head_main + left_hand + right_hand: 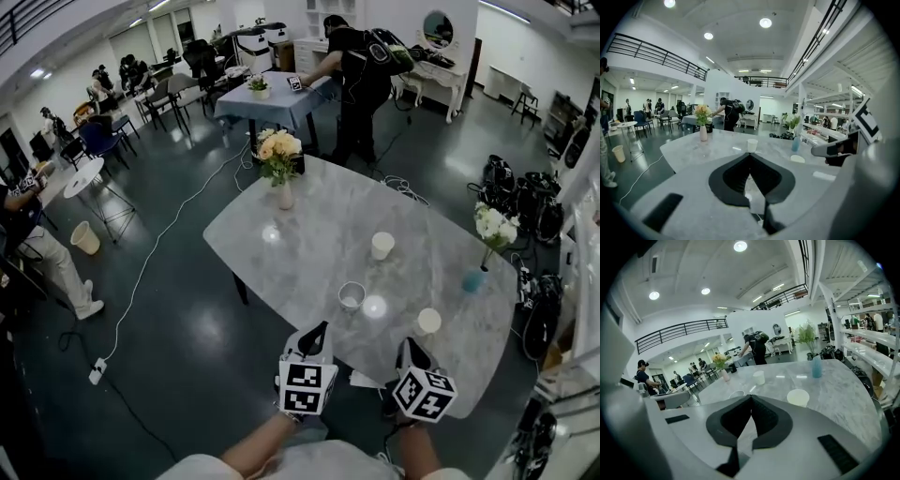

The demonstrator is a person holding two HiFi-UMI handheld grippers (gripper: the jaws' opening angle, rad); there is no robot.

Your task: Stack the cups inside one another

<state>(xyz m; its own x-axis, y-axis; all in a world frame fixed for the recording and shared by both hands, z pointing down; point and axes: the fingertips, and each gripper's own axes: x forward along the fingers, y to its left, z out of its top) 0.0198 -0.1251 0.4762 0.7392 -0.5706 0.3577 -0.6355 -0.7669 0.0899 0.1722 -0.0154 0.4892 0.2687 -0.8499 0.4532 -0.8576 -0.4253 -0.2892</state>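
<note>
Left gripper (318, 330): black jaws closed tip to tip, holding nothing.
Right gripper (407, 346): jaws also closed together, empty.
Grey-rimmed cup (352, 296): upright, mouth up, at one o'clock from the left gripper, which is the nearer one.
Pale cup (428, 322): upright, near the right gripper, at one o'clock.
Far cup (382, 246): upright, at twelve o'clock, well beyond both grippers.
Materials: round, slightly tapered cups, seemingly paper; glossy veined marble table (281, 253).
</note>
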